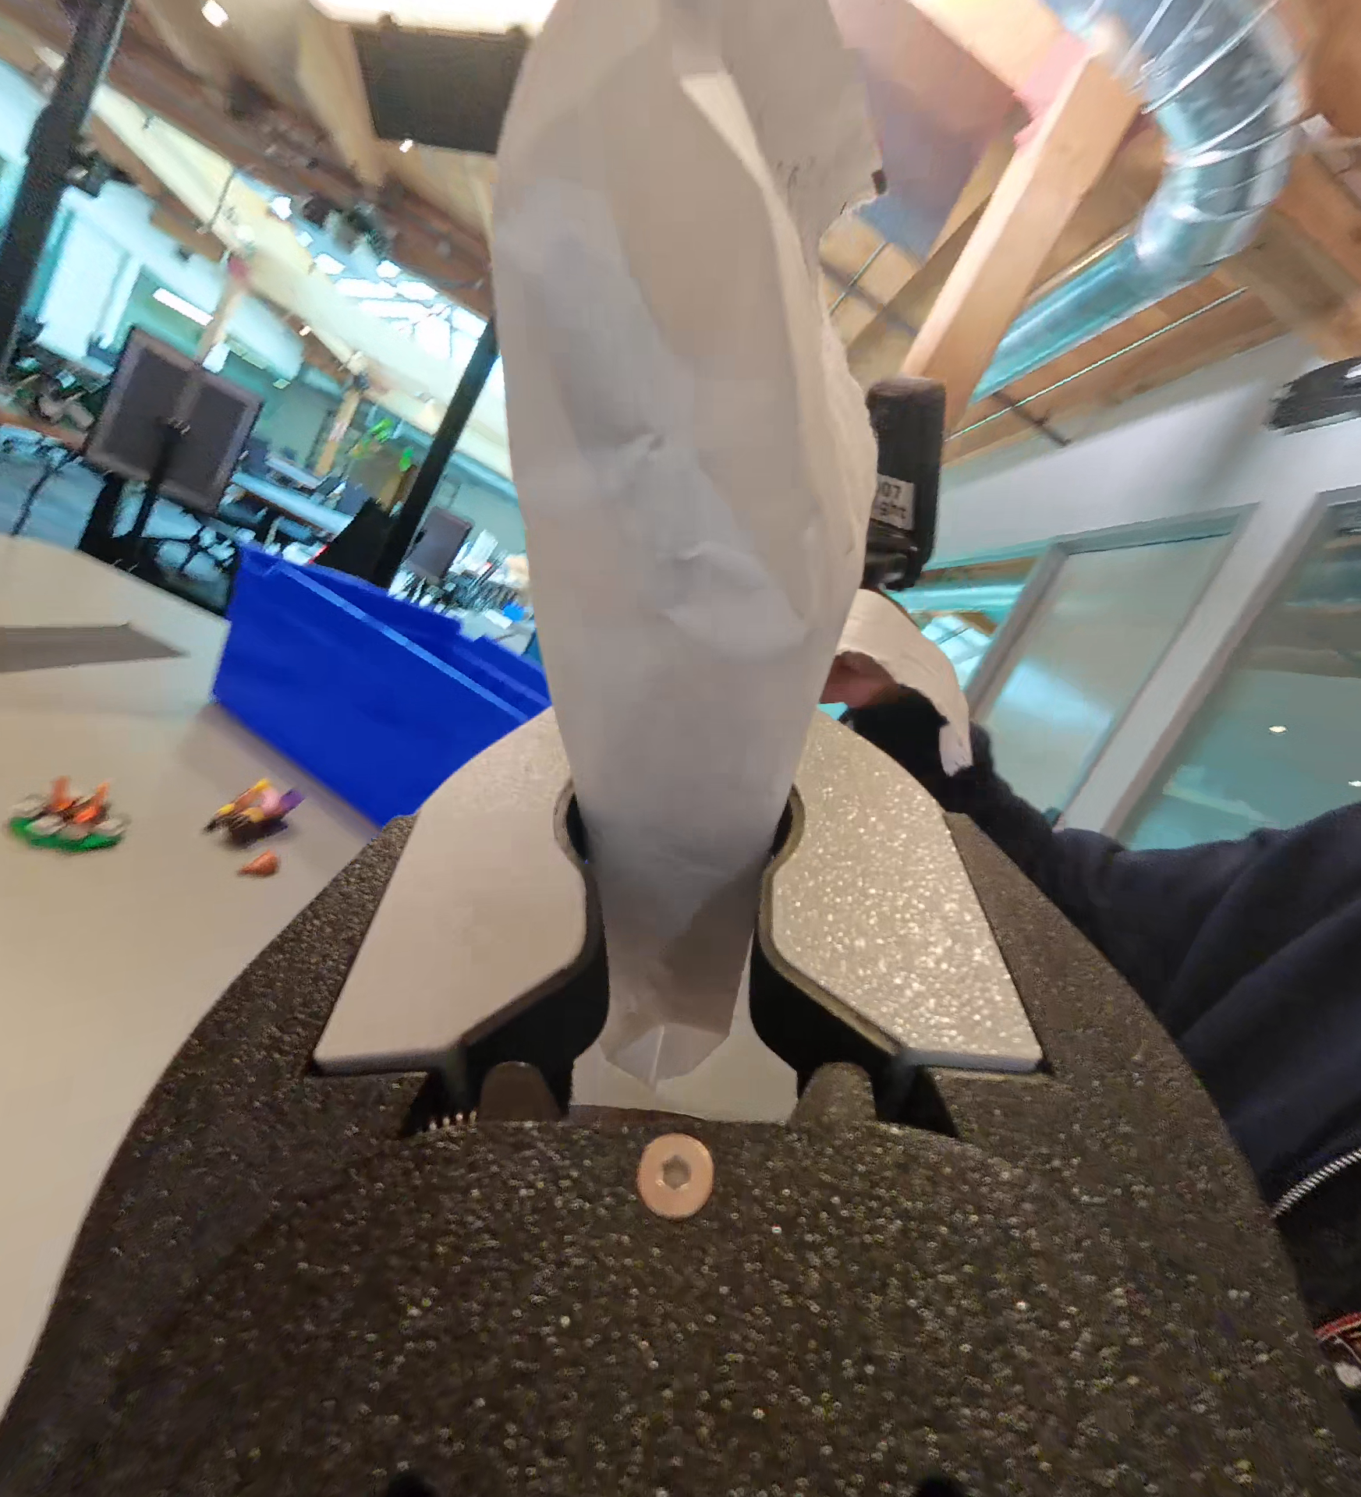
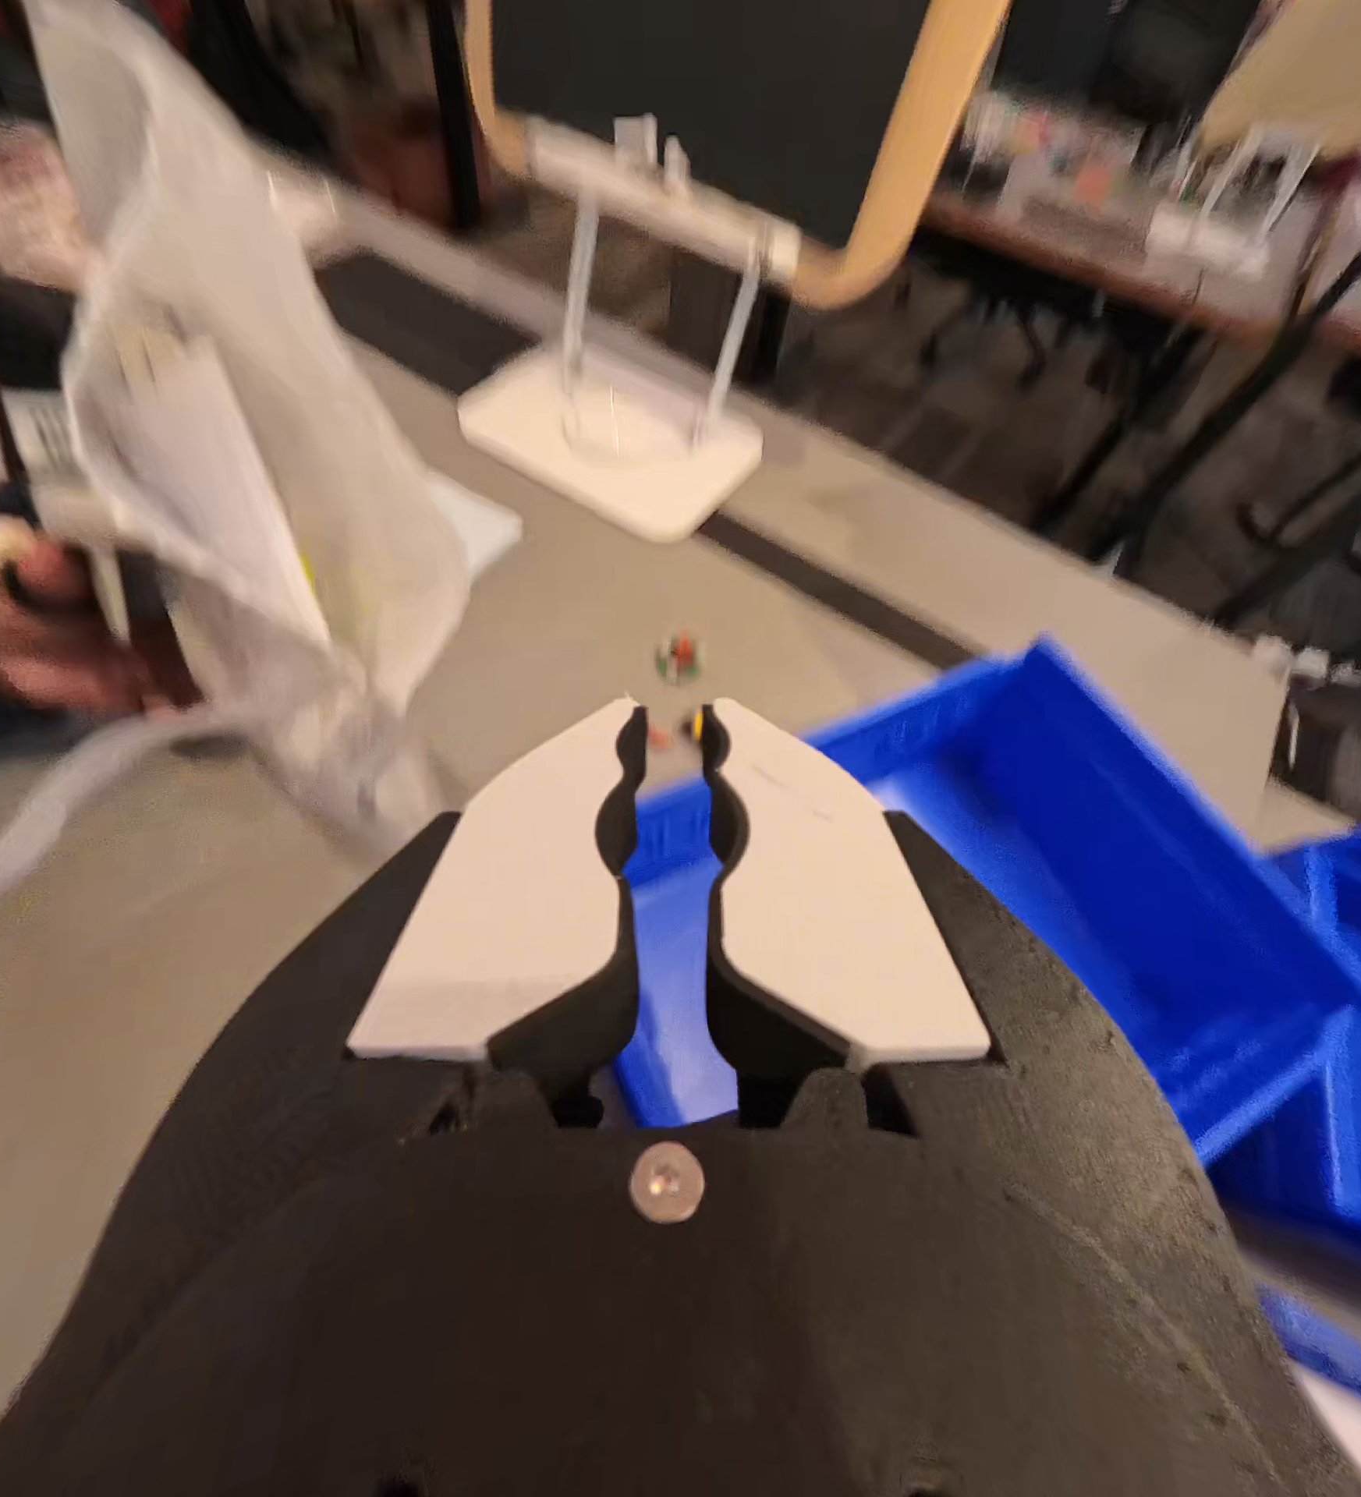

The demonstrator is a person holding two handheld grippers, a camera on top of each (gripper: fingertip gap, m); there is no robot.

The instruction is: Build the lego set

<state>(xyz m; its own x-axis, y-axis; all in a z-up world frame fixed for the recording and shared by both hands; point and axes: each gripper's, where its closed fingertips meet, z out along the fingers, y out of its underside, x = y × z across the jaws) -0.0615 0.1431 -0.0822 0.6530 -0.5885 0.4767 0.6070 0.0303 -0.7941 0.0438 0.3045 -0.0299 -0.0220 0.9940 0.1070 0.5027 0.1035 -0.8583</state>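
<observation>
Left hand-held gripper (image 1: 681, 810): clamped on white plastic bag (image 1: 677, 486) | right hand-held gripper (image 2: 673, 713): slightly parted, bare, above blue bin (image 2: 1106, 850) and bench (image 2: 563, 616)

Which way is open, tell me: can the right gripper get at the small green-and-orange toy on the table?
Probably yes. The right gripper is empty, its fingers slightly apart, aimed at the green-and-orange toy just beyond the tips. Bare grey table lies between; the blue bin sits off to the side.

A grey bench (image 2: 547, 599) carries a blue bin (image 2: 1106, 850) at its edge, a white stand (image 2: 612, 437) towards its far edge, and small colourful pieces (image 1: 69, 814) between them.
</observation>
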